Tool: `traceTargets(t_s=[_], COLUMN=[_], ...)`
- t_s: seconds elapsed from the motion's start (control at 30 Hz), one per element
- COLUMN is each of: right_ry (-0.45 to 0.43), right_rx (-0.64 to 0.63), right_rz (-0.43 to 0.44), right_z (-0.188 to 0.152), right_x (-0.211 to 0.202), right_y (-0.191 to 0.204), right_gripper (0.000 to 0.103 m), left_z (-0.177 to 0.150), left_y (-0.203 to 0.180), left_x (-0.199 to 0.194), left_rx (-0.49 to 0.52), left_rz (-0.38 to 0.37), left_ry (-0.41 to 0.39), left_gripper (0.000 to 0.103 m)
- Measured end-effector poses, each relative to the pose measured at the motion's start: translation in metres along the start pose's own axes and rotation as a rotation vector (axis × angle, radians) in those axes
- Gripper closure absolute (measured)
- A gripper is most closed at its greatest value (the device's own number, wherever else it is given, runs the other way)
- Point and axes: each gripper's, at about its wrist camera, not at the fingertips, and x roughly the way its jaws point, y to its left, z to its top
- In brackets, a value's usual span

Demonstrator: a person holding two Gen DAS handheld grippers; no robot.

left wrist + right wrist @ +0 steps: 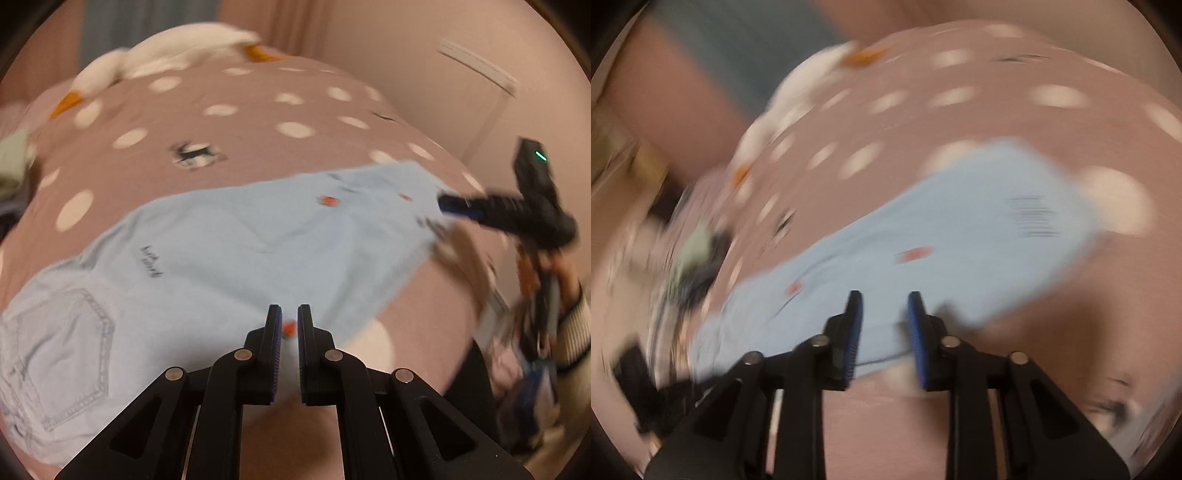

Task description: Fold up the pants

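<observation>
Left-wrist view first. Pants [229, 236], pale blue denim, lie spread across a pink spotted cover [207, 125]; back pocket [59, 354] at 8 o'clock, small red motifs scattered on the cloth. Left gripper [289, 325] at 6 o'clock: jaws nearly together, a slim gap between the blue pads, the near hem of the pants in that gap. Whether the pads actually pinch the cloth cannot be told from this view. Right gripper [448, 205] at 3 o'clock, tips at the far corner of the pants, blurred; jaw state unreadable here. A striped sleeve [570, 332] shows behind it at 4 o'clock. White plush toy [166, 55] with orange parts at 11 o'clock, at the far edge of the cover. White wall unit [480, 66] at 1 o'clock.

Right-wrist view, heavily blurred. Pants [960, 236] run from 8 o'clock up to 2 o'clock over the cover [960, 85]. Right gripper [884, 314] at 6 o'clock: jaws narrowly apart, a clear gap, cloth seen through it, pads not pressing it. Dark print [1032, 218] on the pants at 3 o'clock. Plush toy [798, 88] at 11 o'clock. Mixed clutter [690, 258] at 9 o'clock, not identifiable.
</observation>
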Motion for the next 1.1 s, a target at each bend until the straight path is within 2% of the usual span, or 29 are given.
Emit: traceTargets(t_s=[0.1, 0.17, 0.27, 0.33, 0.43, 0.5, 0.63, 0.73, 0.8, 0.83, 0.87, 0.93, 0.97, 1.03, 1.1], right_ry=[0.087, 0.166, 0.305, 0.287, 0.343, 0.316, 0.216, 0.203, 0.253, 0.299, 0.34, 0.324, 0.343, 0.327, 0.262], right_rx=[-0.094, -0.149, -0.195, -0.195, -0.168, -0.222, -0.24, -0.282, -0.332, -0.344, -0.372, -0.441, -0.421, -0.372, -0.322], right_rz=[0.034, 0.018, -0.023, -0.002, 0.01, -0.017, 0.085, 0.142, 0.107, 0.082, 0.073, 0.094, 0.126, 0.166, 0.103], right_z=[-0.001, -0.01, -0.042, -0.052, -0.055, -0.053, -0.042, -0.041, -0.052, -0.06, -0.072, -0.079, -0.077, -0.066, -0.045], right_x=[0.033, 0.048, 0.061, 0.05, 0.04, 0.028, 0.023, 0.043, 0.068, 0.078, 0.086, 0.077, 0.072, 0.064, 0.062], right_y=[0.034, 0.043, 0.042, 0.038, 0.031, 0.039, 0.069, 0.096, 0.109, 0.11, 0.112, 0.117, 0.115, 0.106, 0.093], right_gripper=[0.092, 0.092, 0.093, 0.095, 0.095, 0.087, 0.087, 0.087, 0.088, 0.088, 0.087, 0.086, 0.086, 0.089, 0.087], left_z=[-0.004, -0.016, -0.033, -0.04, -0.042, -0.039, -0.028, -0.025, -0.033, -0.041, -0.049, -0.062, -0.07, -0.08, -0.083], left_y=[0.022, 0.032, 0.036, 0.041, 0.05, 0.055, 0.068, 0.087, 0.104, 0.113, 0.12, 0.132, 0.138, 0.147, 0.154], left_x=[0.021, 0.031, 0.022, 0.015, 0.006, 0.0, -0.021, -0.027, -0.025, -0.026, -0.027, -0.034, -0.039, -0.049, -0.057], left_rx=[-0.098, -0.12, -0.114, -0.12, -0.147, -0.151, -0.182, -0.229, -0.268, -0.293, -0.315, -0.34, -0.359, -0.399, -0.434], left_rz=[0.07, 0.1, 0.067, 0.046, 0.026, 0.046, 0.08, 0.15, 0.229, 0.239, 0.237, 0.235, 0.228, 0.197, 0.188], left_ry=[0.062, 0.119, 0.103, 0.098, 0.094, 0.077, -0.01, -0.042, -0.03, -0.02, -0.014, -0.012, -0.017, -0.035, -0.048], left_gripper=[0.1, 0.1, 0.1, 0.1, 0.1, 0.1, 0.1, 0.1, 0.1, 0.1, 0.1, 0.1, 0.1, 0.1, 0.1])
